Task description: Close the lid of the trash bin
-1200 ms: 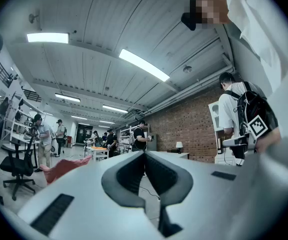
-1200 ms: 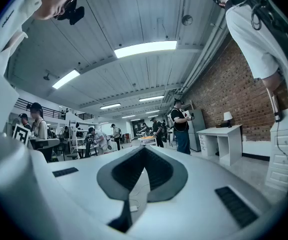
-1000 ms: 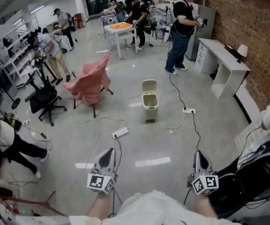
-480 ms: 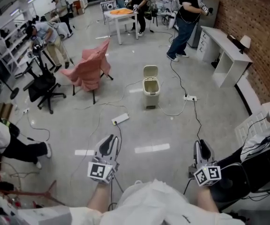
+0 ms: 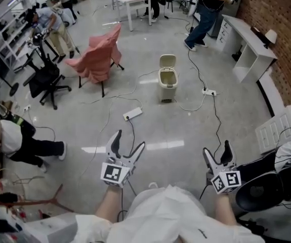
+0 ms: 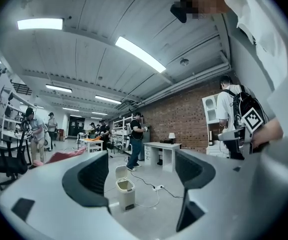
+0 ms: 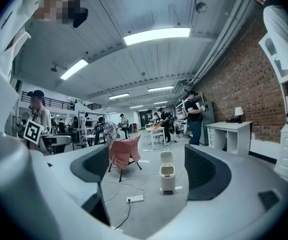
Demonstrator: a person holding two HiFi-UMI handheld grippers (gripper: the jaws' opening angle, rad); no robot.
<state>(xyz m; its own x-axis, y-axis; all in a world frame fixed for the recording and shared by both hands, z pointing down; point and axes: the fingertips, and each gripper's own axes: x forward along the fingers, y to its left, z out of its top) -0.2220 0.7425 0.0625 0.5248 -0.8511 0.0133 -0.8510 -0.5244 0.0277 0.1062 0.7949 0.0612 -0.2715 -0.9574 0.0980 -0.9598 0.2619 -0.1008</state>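
Chair: pink-draped one (image 5: 97,59) sat way off to the left, nowhere near my line.
Left gripper: mine (image 5: 129,140), jaws were opening, nothing in them.
Power strip: that (image 5: 132,114) lay on the floor between my left gripper and the bin.
Trash bin: it (image 5: 167,78) stood well ahead of both grippers, lid (image 5: 167,61) up.
Right gripper: also (image 5: 217,150) opening, empty.

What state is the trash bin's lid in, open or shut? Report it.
Open: the lid stands upright at the back of the trash bin, leaving its mouth uncovered.
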